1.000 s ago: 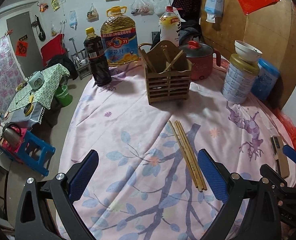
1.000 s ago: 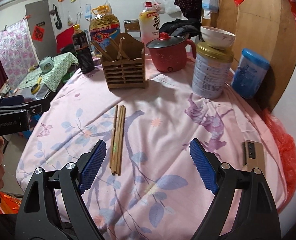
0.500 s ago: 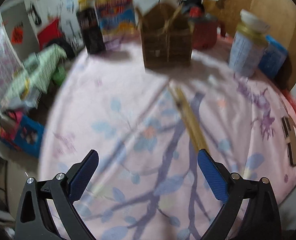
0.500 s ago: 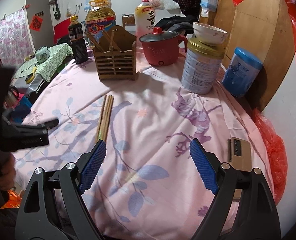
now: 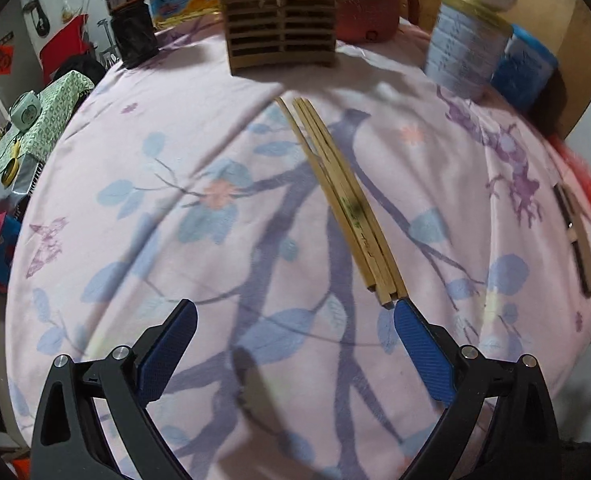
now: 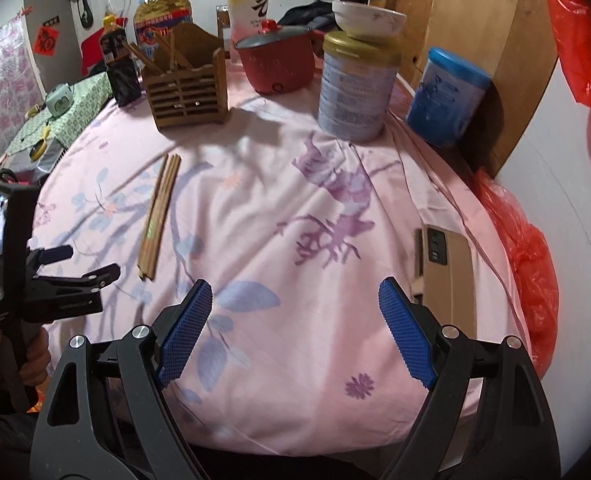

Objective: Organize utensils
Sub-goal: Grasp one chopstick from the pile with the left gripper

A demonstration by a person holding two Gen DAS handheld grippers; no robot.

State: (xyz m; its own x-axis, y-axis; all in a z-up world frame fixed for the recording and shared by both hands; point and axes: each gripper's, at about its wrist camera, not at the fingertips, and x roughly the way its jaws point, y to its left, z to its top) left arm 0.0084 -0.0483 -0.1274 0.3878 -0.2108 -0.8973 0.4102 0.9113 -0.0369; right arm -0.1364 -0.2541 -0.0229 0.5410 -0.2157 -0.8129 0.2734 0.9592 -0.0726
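Observation:
A bundle of wooden chopsticks (image 5: pixel 343 200) lies on the pink floral cloth, pointing toward a slatted wooden utensil holder (image 5: pixel 281 34) at the back that holds more chopsticks. My left gripper (image 5: pixel 295 344) is open and empty, low over the cloth, its right fingertip (image 5: pixel 405 312) just short of the chopsticks' near ends. In the right wrist view the chopsticks (image 6: pixel 159 212) and holder (image 6: pixel 187 88) lie to the left, with the left gripper (image 6: pixel 83 268) beside them. My right gripper (image 6: pixel 291 320) is open and empty near the table's front edge.
A dark sauce bottle (image 6: pixel 117 64), oil jug (image 6: pixel 163 12), red pot (image 6: pixel 277 60), tin with a bowl on top (image 6: pixel 355 84) and blue canister (image 6: pixel 445 96) stand along the back. A phone (image 6: pixel 447 268) lies at the right edge. A red bag (image 6: pixel 535 264) hangs beyond it.
My left gripper has moved forward and down toward the near ends of the chopsticks. My right gripper has pulled back and to the right, away from the chopsticks.

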